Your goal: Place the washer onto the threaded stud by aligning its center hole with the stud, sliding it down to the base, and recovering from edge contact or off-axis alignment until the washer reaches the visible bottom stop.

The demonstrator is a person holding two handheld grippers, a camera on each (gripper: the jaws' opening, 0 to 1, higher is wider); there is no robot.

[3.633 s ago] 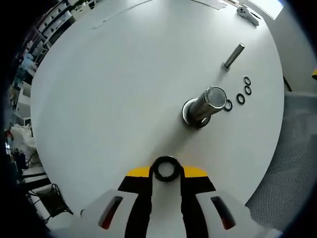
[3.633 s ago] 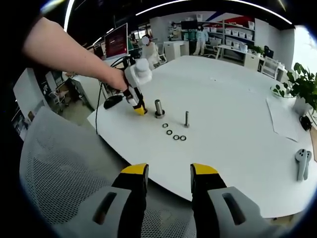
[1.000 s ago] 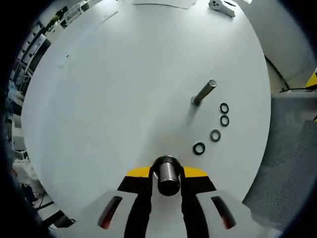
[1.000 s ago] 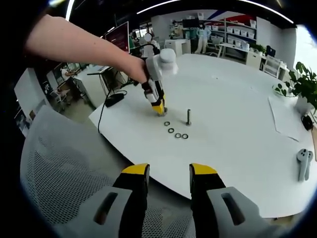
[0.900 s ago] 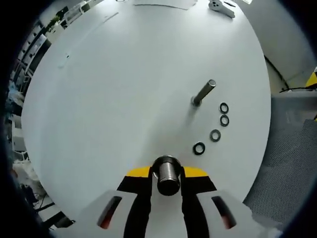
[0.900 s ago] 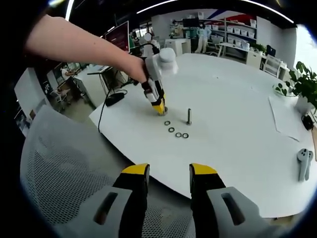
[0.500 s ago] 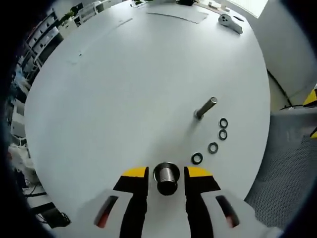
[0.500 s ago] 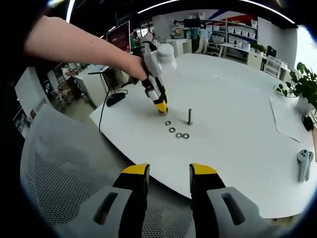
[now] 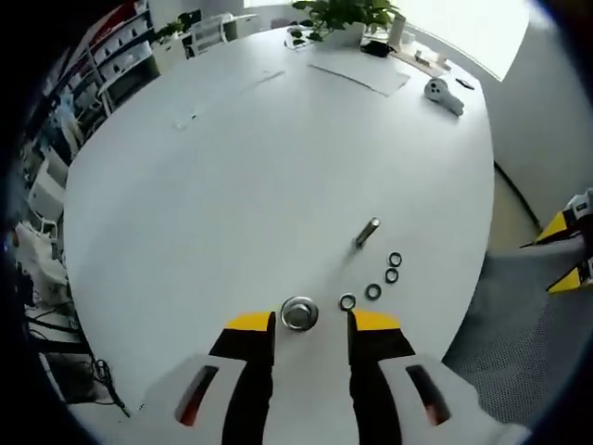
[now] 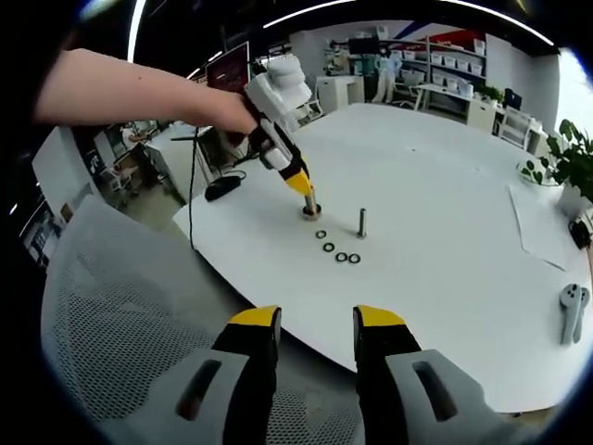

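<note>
The thick threaded stud (image 9: 299,313) stands on the white table (image 9: 232,185), seen end-on just beyond my left gripper (image 9: 312,324), which is open and holds nothing. In the right gripper view, a hand holds the left gripper (image 10: 301,183) raised above the stud (image 10: 310,209). A dark ring circles the stud's foot; I cannot tell washer from flange there. Several loose black washers (image 9: 372,292) (image 10: 335,251) lie in a curved row beside it. My right gripper (image 10: 317,324) is open, over the chair near the table's edge.
A thin upright bolt (image 9: 368,232) (image 10: 361,221) stands past the washers. A white controller (image 9: 443,93) (image 10: 570,306), a sheet of paper (image 9: 361,74) and a plant (image 9: 343,14) lie far across the table. A mesh chair (image 10: 120,324) is under my right gripper.
My left gripper has opened and lifted up from the thick stud, which now looks smaller and stands free. The right gripper has barely moved.
</note>
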